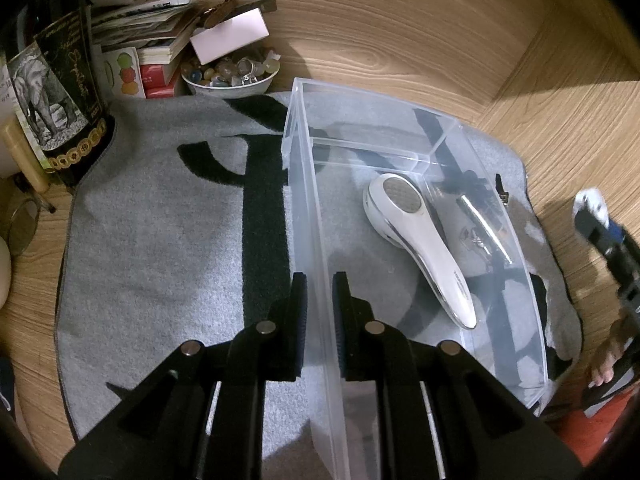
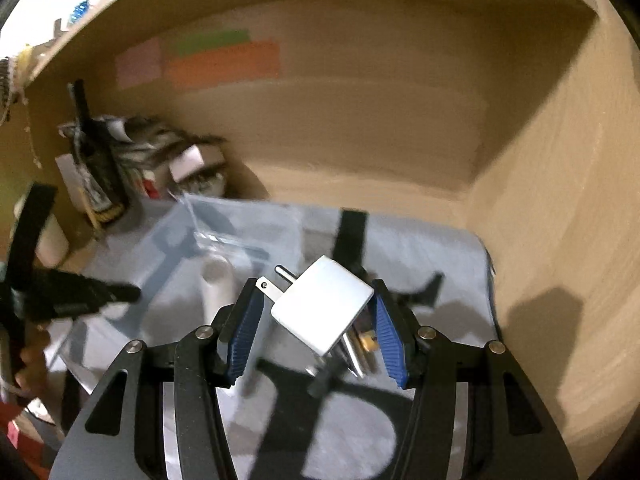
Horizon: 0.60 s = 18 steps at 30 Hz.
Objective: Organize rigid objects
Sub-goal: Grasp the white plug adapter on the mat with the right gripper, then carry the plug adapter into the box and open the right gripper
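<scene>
A clear plastic box [image 1: 312, 184] stands on a grey mat with black marks [image 1: 160, 240]. Inside it lie a white handheld device with a round metal mesh head [image 1: 416, 240] and small metal items [image 1: 484, 228]. My left gripper [image 1: 320, 300] is shut on the box's near left wall, one finger on each side. My right gripper [image 2: 318, 316] is shut on a white plug adapter [image 2: 324, 310] with metal prongs, held above the mat near the box [image 2: 224, 236]. The right gripper with the adapter also shows at the right edge of the left wrist view [image 1: 592, 216].
At the back left stand a dark bottle with an elephant label [image 1: 52, 92], stacked books and papers [image 1: 152, 36] and a white bowl of beads [image 1: 230, 72]. Wooden walls [image 2: 560, 200] enclose the surface at the back and right. Coloured sticky notes [image 2: 220, 60] are on the back wall.
</scene>
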{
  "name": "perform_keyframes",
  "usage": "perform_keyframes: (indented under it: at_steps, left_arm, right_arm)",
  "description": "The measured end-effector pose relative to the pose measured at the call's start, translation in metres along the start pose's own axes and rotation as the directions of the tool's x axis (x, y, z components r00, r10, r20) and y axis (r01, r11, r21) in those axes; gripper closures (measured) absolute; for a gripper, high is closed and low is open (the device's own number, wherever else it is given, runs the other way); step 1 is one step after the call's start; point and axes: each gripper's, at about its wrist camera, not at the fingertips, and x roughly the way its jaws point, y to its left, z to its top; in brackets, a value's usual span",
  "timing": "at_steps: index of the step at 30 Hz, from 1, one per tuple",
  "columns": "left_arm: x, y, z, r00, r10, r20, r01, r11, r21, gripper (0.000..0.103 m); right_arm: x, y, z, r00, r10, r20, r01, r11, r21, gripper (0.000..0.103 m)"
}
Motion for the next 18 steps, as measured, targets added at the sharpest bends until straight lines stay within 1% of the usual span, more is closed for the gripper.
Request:
perform_keyframes:
  at_steps: [4,8,11,14,18]
  left_arm:
    - [0.0,0.0,0.0,1.0,-0.001,0.0,0.001,1.0,-0.001,0.09]
    - [0.0,0.0,0.0,1.0,-0.001,0.0,0.001,1.0,-0.002,0.09]
    - [0.0,0.0,0.0,1.0,0.0,0.001,0.0,1.0,-0.001,0.09]
    - [0.0,0.0,0.0,1.0,0.0,0.001,0.0,1.0,-0.001,0.09]
    - [0.0,0.0,0.0,1.0,-0.002,0.001,0.002,1.0,-0.003,0.09]
  right_arm:
    - [0.005,0.018,0.014,0.999,0.042,0.028,-0.041,0.999,-0.028,0.052]
    - [0.017,0.037,0.023,0.996,0.089,0.018,-0.088,0.994,-0.064,0.052]
    - [0.033,0.054,0.026,0.992,0.127,-0.022,-0.129,0.986,-0.104,0.052]
    - [0.046,0.068,0.025,0.987,0.146,-0.062,-0.153,0.979,-0.138,0.052]
    - [0.066,0.084,0.022,0.975,0.173,-0.138,-0.195,0.967,-0.163,0.052]
